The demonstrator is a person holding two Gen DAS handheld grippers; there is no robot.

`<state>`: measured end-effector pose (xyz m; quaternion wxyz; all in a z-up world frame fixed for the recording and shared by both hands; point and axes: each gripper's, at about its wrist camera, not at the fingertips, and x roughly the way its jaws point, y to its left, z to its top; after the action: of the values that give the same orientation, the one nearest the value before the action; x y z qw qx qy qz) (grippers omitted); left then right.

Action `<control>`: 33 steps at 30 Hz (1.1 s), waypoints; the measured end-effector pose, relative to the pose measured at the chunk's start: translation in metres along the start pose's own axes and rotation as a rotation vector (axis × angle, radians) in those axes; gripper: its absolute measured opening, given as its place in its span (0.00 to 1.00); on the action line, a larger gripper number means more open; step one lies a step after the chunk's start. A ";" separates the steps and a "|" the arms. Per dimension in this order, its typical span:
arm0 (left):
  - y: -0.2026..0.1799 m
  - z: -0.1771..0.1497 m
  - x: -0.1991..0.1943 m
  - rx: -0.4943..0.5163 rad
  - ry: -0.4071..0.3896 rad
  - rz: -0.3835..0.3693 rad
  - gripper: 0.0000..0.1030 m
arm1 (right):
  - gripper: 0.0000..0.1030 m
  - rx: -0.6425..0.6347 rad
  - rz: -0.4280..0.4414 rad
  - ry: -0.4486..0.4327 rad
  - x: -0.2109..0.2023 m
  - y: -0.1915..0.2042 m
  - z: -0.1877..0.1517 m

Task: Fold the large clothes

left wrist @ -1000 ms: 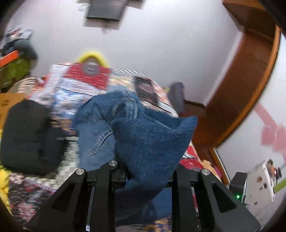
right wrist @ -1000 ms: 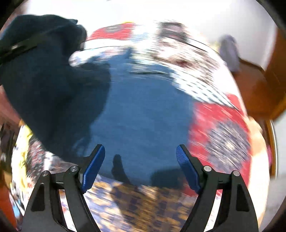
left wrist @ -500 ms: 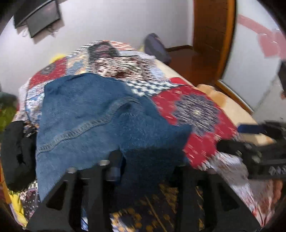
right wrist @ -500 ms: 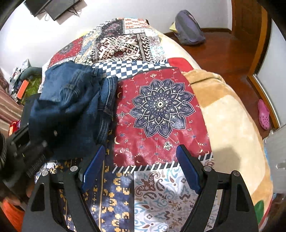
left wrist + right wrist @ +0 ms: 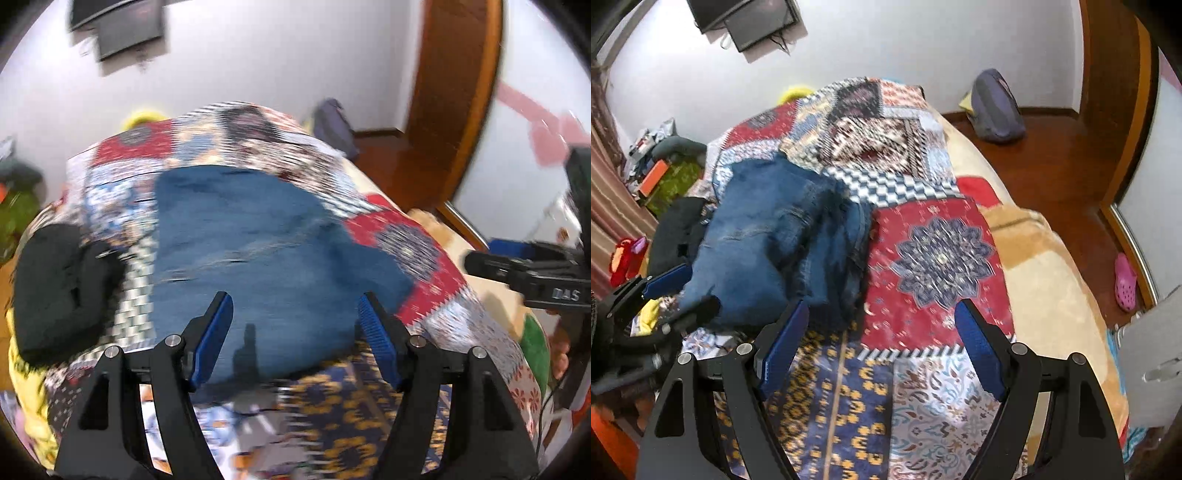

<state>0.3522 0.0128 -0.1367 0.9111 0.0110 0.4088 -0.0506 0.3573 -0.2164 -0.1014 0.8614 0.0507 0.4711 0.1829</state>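
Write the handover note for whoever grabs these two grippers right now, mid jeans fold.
Left gripper: its jaws have just been opening; nothing is clamped, and it hovers over the near edge of the jeans.
Right gripper: open, empty, over the patchwork bedspread beside the jeans.
Jeans: a folded blue denim bundle on the bedspread, black garment at their left.
Done: the fold has been laid down and let go.
Left: the bundle looks lumpy and uneven in the right wrist view; probably square it up, then take the black garment.
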 end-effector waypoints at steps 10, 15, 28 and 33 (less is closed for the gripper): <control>0.090 -0.018 0.020 -0.159 0.095 0.109 0.68 | 0.77 -0.094 0.083 0.000 0.035 0.064 0.022; 0.090 -0.039 0.032 -0.142 0.094 0.164 0.70 | 0.76 -0.164 0.038 0.045 0.068 0.077 0.017; 0.105 -0.042 0.032 -0.203 0.085 0.115 0.82 | 0.83 -0.102 0.037 0.116 0.081 0.040 -0.003; 0.112 -0.028 0.036 -0.193 0.100 0.084 0.82 | 0.85 -0.160 0.046 0.112 0.085 0.051 0.013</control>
<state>0.3660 0.1234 -0.1846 0.8878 -0.0569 0.4559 0.0279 0.3957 -0.1372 -0.1482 0.8305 -0.0175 0.5013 0.2421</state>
